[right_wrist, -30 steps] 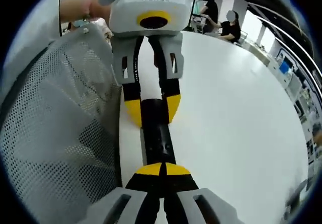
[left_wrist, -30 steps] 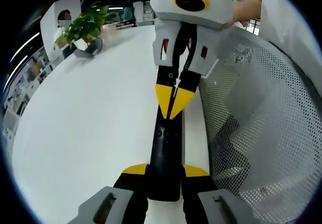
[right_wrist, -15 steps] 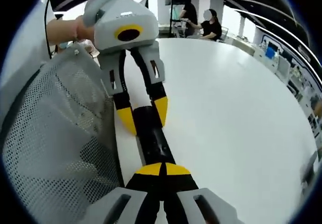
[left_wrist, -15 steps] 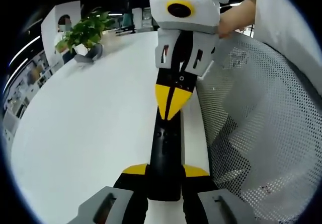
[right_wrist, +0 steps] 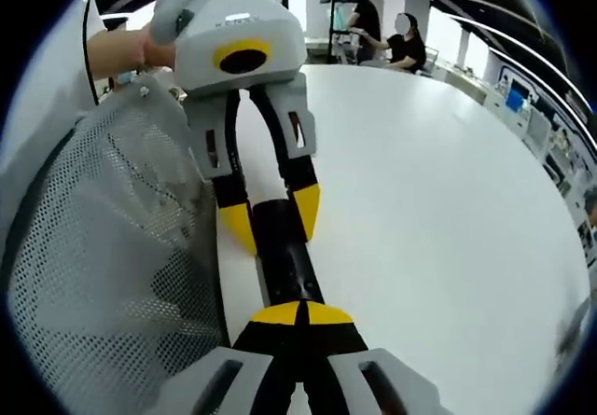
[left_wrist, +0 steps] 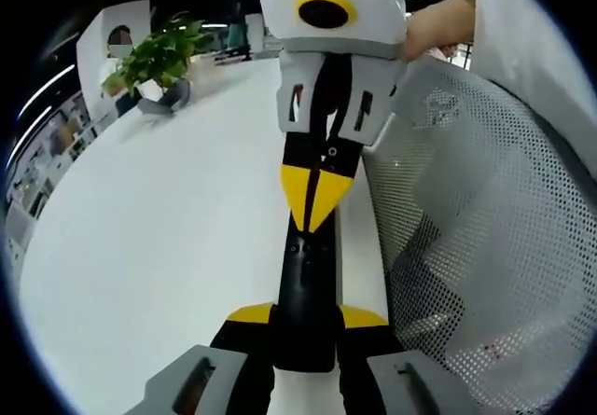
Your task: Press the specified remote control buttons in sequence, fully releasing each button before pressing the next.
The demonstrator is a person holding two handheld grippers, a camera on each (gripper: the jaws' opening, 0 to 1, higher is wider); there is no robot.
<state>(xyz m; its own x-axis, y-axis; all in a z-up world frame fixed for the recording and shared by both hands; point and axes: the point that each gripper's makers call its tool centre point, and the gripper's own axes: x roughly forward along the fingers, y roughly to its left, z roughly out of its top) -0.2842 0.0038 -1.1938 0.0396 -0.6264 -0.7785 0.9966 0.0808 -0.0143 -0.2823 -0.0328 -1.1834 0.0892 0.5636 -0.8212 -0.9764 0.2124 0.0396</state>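
A long black remote (left_wrist: 306, 275) lies along the white table (left_wrist: 168, 210), near the edge. My left gripper (left_wrist: 306, 315) is shut on its near end, one yellow tip on each side. My right gripper (left_wrist: 315, 200) comes down from the top of the left gripper view, its yellow tips shut together into a point on the remote's upper face. In the right gripper view my right gripper (right_wrist: 300, 314) is shut over the remote (right_wrist: 287, 261). Beyond it the left gripper (right_wrist: 272, 219) clasps the remote's far end between its two yellow tips.
A grey mesh sheet (left_wrist: 485, 228) stands close along the table edge, also seen as the mesh (right_wrist: 112, 247) in the right gripper view. A potted plant (left_wrist: 154, 56) sits at the far end of the table. People (right_wrist: 406, 47) sit far off. A hand (left_wrist: 434, 28) holds the right gripper.
My right gripper has tilted and shifted slightly, its shut tips staying on the remote's upper face. My left gripper keeps the same hold on the remote.
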